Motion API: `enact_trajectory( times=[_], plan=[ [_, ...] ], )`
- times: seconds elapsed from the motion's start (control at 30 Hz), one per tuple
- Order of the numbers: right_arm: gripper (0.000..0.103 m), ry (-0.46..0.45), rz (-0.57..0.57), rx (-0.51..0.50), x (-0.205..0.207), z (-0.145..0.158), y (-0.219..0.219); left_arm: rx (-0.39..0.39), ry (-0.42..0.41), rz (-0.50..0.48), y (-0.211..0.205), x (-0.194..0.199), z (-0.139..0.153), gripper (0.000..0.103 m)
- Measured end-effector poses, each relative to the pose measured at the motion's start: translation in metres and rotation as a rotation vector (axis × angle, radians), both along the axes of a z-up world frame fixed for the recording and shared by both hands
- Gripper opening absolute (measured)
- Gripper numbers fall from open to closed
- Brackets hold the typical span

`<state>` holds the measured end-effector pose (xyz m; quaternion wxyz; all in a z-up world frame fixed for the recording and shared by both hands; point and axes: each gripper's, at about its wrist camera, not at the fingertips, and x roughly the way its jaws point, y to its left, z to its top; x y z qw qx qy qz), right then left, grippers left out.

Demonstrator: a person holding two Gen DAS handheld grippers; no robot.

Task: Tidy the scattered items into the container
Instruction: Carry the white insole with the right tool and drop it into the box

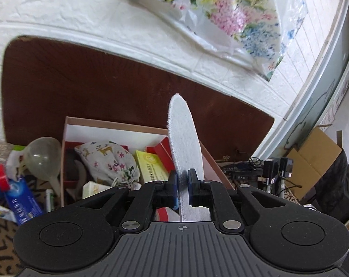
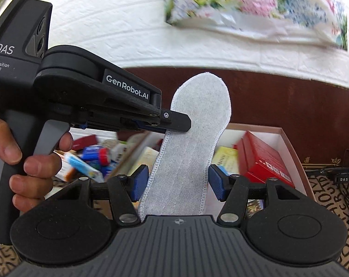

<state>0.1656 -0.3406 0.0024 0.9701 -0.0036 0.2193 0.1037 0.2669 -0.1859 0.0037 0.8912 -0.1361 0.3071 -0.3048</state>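
At centre frame in the left wrist view, the left gripper (image 1: 182,181) was clamped on the insole (image 1: 184,143), blue pads pinching it edge-on so the felt stood upright. That thin grip looked chosen to lift the floppy piece clear of the clutter. In the right wrist view the right gripper (image 2: 178,181) sat spread wide, pads either side of the insole's broad face and not touching it, likely ready to steady it or take over. The left gripper came in from the upper left there, a hand (image 2: 24,159) on its trigger. Behind and below the insole lay the box (image 1: 110,124), holding a pouch (image 1: 110,161), a yellow pack (image 1: 151,164) and a red carton (image 2: 264,159). Lower left, a tube (image 1: 22,198) and funnel (image 1: 43,157) lay outside it.
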Motion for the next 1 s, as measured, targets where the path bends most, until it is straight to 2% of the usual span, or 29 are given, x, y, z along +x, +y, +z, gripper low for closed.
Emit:
enact_trajectory(
  times=[0.03,0.07,0.1,0.17,0.23,0.33,0.37,0.47,0.57,0.83,1.0],
  plan=[
    [0.063,0.000,-0.007,-0.004,0.008,-0.005,-0.003,0.016,0.019,0.012,-0.001,0.006,-0.006,0.069],
    [0.065,-0.003,-0.022,-0.012,0.014,-0.010,-0.006,0.031,0.033,0.028,-0.001,0.009,-0.011,0.091],
    [0.068,0.003,-0.048,-0.028,0.021,-0.016,-0.008,0.041,0.030,0.048,0.002,0.010,-0.015,0.093],
    [0.077,0.025,-0.099,-0.047,0.031,-0.026,-0.013,0.043,-0.012,0.050,0.011,0.008,-0.020,0.093],
    [0.077,0.031,-0.108,-0.013,0.030,-0.034,-0.018,0.050,-0.033,0.043,0.019,0.007,-0.021,0.094],
    [0.084,0.039,-0.115,0.040,0.031,-0.041,-0.020,0.069,-0.027,0.065,0.022,0.006,-0.021,0.097],
    [0.088,0.046,-0.124,0.040,0.032,-0.043,-0.018,0.072,-0.024,0.069,0.023,0.005,-0.022,0.097],
    [0.092,0.072,-0.146,0.013,0.034,-0.043,-0.011,0.083,-0.006,0.074,0.027,0.000,-0.022,0.099],
    [0.100,0.065,-0.153,0.008,0.029,-0.033,-0.004,0.082,0.008,0.075,0.034,-0.010,-0.019,0.099],
    [0.102,-0.050,-0.107,0.016,-0.010,0.010,0.026,0.089,-0.064,0.088,0.078,-0.064,0.008,0.102],
    [0.103,-0.090,-0.031,0.051,-0.035,0.026,0.058,0.070,-0.108,0.152,0.127,-0.106,0.018,0.103]
  ],
)
